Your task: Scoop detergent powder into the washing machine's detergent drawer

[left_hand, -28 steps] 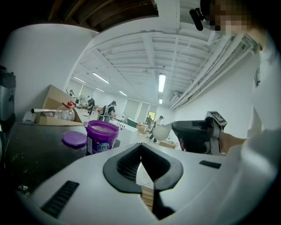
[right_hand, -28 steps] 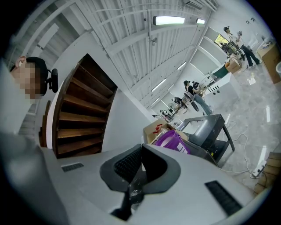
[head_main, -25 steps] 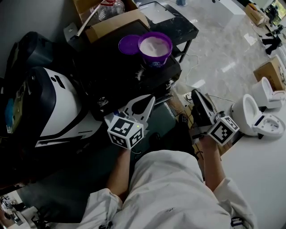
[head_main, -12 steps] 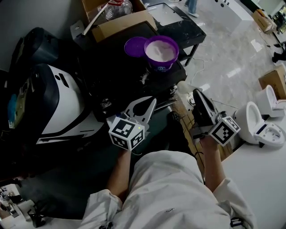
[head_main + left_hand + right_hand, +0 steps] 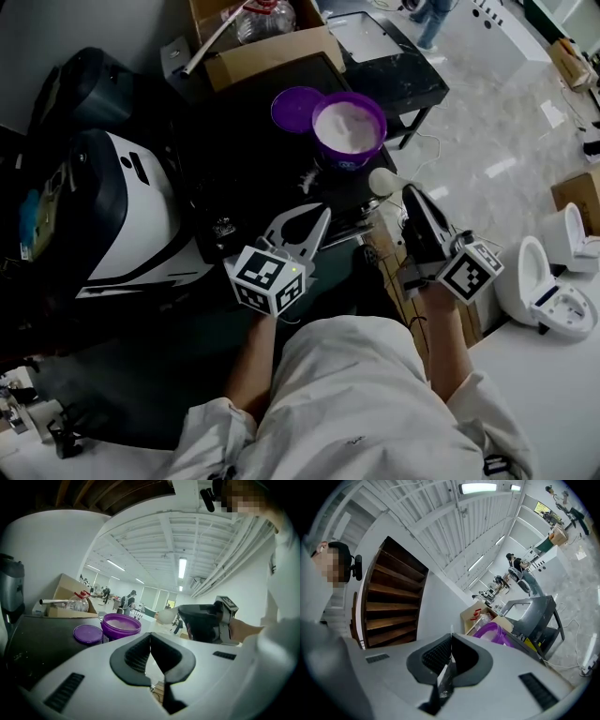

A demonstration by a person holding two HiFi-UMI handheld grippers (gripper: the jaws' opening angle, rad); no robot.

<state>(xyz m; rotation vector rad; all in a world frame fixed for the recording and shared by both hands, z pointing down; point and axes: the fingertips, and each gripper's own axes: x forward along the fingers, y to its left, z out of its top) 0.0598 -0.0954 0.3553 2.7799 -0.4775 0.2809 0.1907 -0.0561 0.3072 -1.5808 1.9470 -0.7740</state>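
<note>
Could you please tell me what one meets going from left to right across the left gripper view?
Box → lid → tub → scoop → right claw.

Head view: high over the person, facing steeply down on the left gripper (image 5: 322, 212), the right gripper (image 5: 410, 193) and the tub (image 5: 349, 131) beyond them.
Left gripper view: low, close behind its closed jaws, facing level across the black top (image 5: 37, 644) toward tub and lid (image 5: 88, 633).
Right gripper view: close behind its jaws, tilted up toward ceiling and stairs (image 5: 389, 602).
Shared: the tub shows in all three; the left gripper view also catches the right gripper, with the scoop (image 5: 165, 616) in its jaws.
</note>
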